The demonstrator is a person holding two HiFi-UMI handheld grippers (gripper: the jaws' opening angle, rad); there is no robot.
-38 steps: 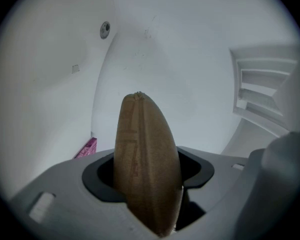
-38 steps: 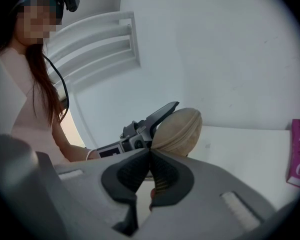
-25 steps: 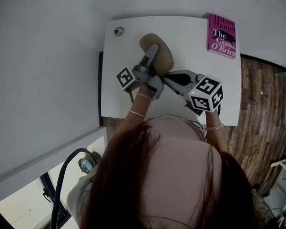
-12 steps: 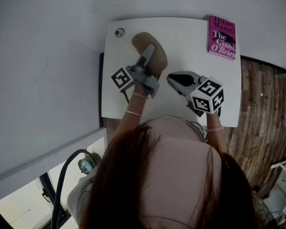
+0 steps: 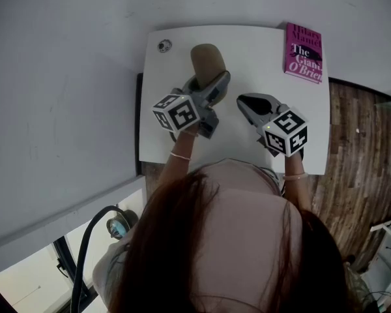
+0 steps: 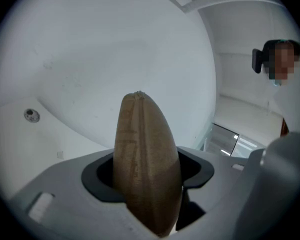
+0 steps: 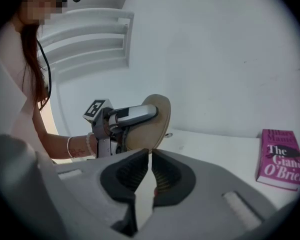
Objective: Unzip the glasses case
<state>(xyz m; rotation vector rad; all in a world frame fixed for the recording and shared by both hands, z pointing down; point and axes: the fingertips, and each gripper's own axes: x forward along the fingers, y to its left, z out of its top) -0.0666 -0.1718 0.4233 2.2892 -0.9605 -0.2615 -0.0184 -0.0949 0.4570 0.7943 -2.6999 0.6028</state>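
The tan oval glasses case [image 5: 207,60] is held up on its edge above the white table [image 5: 260,51]. My left gripper [image 5: 211,85] is shut on its near end. In the left gripper view the case [image 6: 142,149] stands upright between the jaws, a seam running up its narrow edge. My right gripper [image 5: 246,102] hovers to the right of the case, apart from it, with its jaws shut on nothing. In the right gripper view the case [image 7: 156,115] and the left gripper [image 7: 132,115] lie ahead of the right gripper [image 7: 151,156].
A pink book [image 5: 304,49] lies at the table's far right corner, also in the right gripper view as the book [image 7: 281,159]. A small round grommet [image 5: 164,45] sits at the far left corner. A white wall runs behind; wooden floor [image 5: 358,129] is to the right.
The left gripper has rolled over and tipped the case from lying flat to standing on edge. The right gripper has drawn back to the right, away from the case.
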